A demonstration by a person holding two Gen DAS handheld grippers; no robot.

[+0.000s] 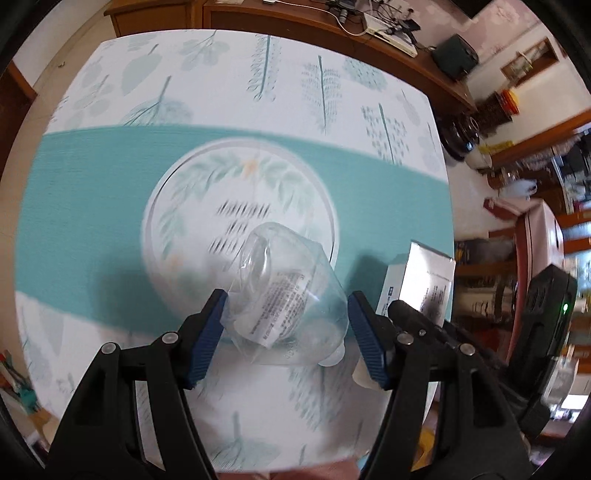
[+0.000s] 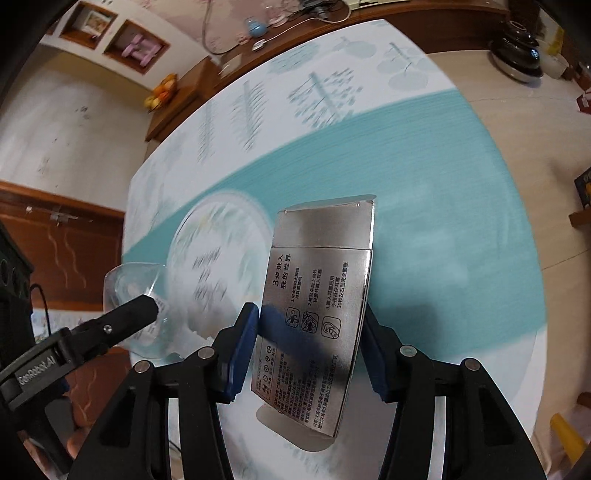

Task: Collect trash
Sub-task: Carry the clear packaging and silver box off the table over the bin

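My left gripper (image 1: 286,332) is shut on a clear crushed plastic bottle (image 1: 284,291) and holds it over the near edge of a white leaf-patterned plate (image 1: 192,192) on the table. My right gripper (image 2: 312,343) is shut on a silver printed carton (image 2: 317,295), held above the table to the right of the plate (image 2: 218,243). The carton also shows in the left wrist view (image 1: 424,280) at the right. The left gripper's finger and the bottle (image 2: 129,291) show at the left of the right wrist view.
The table carries a white cloth with leaf prints and a teal band (image 1: 92,177). A wooden sideboard (image 1: 295,18) with cables and devices stands behind the table. Shelves and a black pot (image 1: 461,136) are to the right.
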